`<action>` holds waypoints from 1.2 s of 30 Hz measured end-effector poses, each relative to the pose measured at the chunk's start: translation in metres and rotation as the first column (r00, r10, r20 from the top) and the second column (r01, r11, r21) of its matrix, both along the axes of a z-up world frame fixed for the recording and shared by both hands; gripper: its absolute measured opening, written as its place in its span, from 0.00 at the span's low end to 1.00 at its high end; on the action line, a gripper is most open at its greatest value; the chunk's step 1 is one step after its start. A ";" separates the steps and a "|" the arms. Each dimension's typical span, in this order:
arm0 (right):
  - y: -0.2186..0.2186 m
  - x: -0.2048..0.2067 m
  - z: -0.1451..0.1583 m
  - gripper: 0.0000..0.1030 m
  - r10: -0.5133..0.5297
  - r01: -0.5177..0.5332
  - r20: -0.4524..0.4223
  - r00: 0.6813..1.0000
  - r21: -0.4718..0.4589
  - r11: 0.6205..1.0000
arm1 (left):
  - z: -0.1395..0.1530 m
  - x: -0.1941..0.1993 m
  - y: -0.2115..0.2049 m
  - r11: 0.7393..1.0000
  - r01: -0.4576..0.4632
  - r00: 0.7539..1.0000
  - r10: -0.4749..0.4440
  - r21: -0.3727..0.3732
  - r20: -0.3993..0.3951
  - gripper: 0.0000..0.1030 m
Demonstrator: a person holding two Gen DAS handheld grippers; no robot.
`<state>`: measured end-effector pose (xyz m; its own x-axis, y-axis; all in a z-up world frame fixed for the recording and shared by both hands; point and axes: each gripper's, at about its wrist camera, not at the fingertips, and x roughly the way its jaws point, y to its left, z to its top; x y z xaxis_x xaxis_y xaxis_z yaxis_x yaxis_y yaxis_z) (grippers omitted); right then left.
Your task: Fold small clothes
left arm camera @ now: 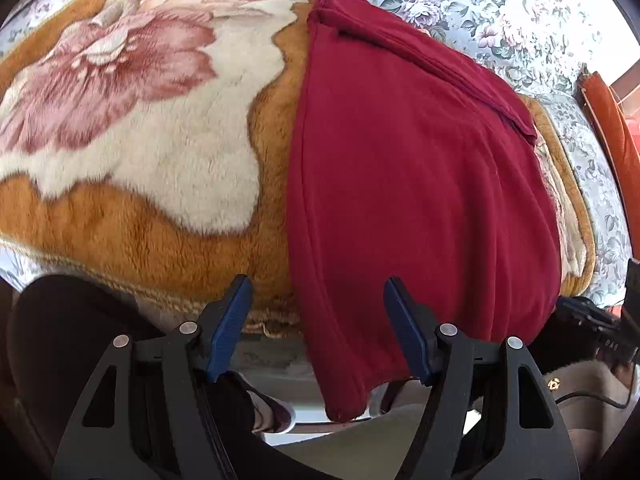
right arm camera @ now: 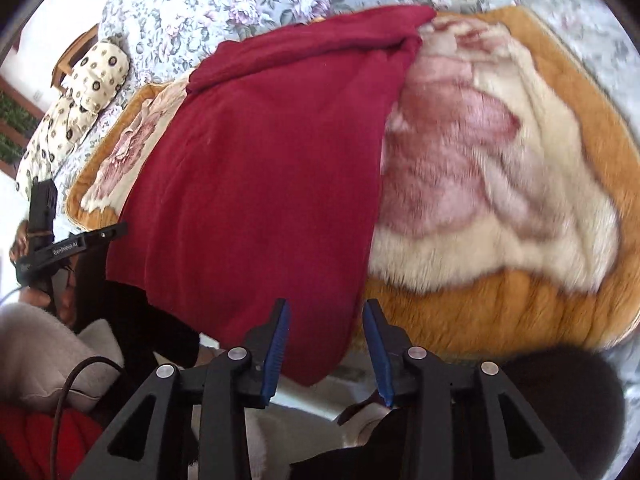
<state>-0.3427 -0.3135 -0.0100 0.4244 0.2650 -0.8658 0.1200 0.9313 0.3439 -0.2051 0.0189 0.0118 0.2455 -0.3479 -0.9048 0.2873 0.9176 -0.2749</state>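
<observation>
- The dark red garment (left arm camera: 420, 184) lies folded lengthwise on the plush floral blanket (left arm camera: 132, 128), its near end hanging off the edge.
- Left gripper (left arm camera: 318, 328) and right gripper (right arm camera: 325, 344): jaws spread, pinching nothing.
- Crosswise folds likely remain.

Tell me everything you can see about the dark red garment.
The dark red garment looks like soft knit, folded lengthwise into a long strip. It lies on the orange floral blanket; its near end hangs over the edge. The far end shows a doubled fold with a seam. Neither gripper touches it.
</observation>
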 end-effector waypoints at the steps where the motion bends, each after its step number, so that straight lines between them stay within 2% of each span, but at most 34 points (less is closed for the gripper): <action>1: 0.001 -0.002 -0.004 0.37 0.002 -0.002 -0.014 1.000 0.006 1.000 | -0.001 -0.002 0.000 1.000 -0.001 1.000 0.001 0.000 0.000 0.66; 4: 0.004 -0.005 -0.010 0.39 0.003 -0.003 -0.035 0.999 0.013 1.000 | -0.003 -0.011 -0.005 1.000 0.021 1.000 -0.021 0.002 -0.008 0.67; 8: 0.007 -0.006 -0.021 0.40 0.006 -0.002 -0.056 0.998 0.080 0.997 | -0.012 -0.018 -0.012 0.998 0.056 0.997 -0.055 0.006 -0.045 0.67; 18: 0.016 0.000 -0.045 0.41 0.003 0.012 -0.112 0.994 0.138 0.990 | -0.021 -0.010 -0.014 1.000 0.011 0.996 -0.012 -0.015 -0.083 0.69; 19: 0.017 0.002 -0.046 0.40 0.007 0.009 -0.112 0.994 0.143 0.990 | -0.021 -0.010 -0.014 1.000 0.008 0.997 -0.010 -0.020 -0.082 0.69; 20: 0.020 0.003 -0.046 0.33 0.020 -0.005 -0.106 0.994 0.141 0.990 | -0.021 -0.010 -0.011 1.000 0.008 0.997 -0.010 -0.027 -0.080 0.69; 21: 0.024 0.004 -0.044 0.23 0.036 -0.022 -0.095 0.995 0.137 0.990 | -0.021 -0.010 -0.008 0.999 0.007 0.997 -0.009 -0.033 -0.076 0.64; 22: 0.027 0.004 -0.041 0.18 0.049 -0.038 -0.079 0.996 0.132 0.990 | -0.020 -0.011 -0.007 1.000 0.001 0.997 -0.003 -0.029 -0.072 0.59; 23: 0.026 0.003 -0.037 0.10 0.053 -0.045 -0.053 0.997 0.136 0.990 | -0.020 -0.012 -0.002 1.000 -0.005 0.998 0.003 -0.020 -0.069 0.48; 25: 0.023 0.001 -0.028 0.09 0.052 -0.050 -0.010 0.999 0.151 0.987 | -0.017 -0.012 0.007 1.000 -0.016 0.997 0.014 -0.020 -0.075 0.28; 26: 0.021 0.000 -0.023 0.09 0.055 -0.056 0.012 0.998 0.160 0.986 | -0.014 -0.013 0.011 0.999 -0.013 0.996 0.009 -0.049 -0.084 0.05; 27: 0.019 0.000 -0.017 0.09 0.061 -0.066 0.038 0.997 0.171 0.983 | -0.008 -0.014 0.016 0.995 -0.003 0.996 -0.006 -0.098 -0.090 0.06; 32: 0.015 0.006 0.026 0.09 0.091 -0.136 0.193 0.977 0.234 0.963 | 0.030 -0.010 0.011 0.990 0.068 0.997 -0.071 -0.127 -0.015 0.06; 36: 0.003 0.021 0.065 0.09 0.055 -0.144 0.320 0.946 0.261 0.954 | 0.055 0.009 0.008 0.983 0.080 0.996 -0.073 -0.165 0.049 0.06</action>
<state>-0.3218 -0.3109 0.0552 0.6155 0.5301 -0.5833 -0.1206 0.7947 0.5950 -0.1958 0.0265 0.0671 0.2493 -0.5123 -0.8218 0.3699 0.8347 -0.4081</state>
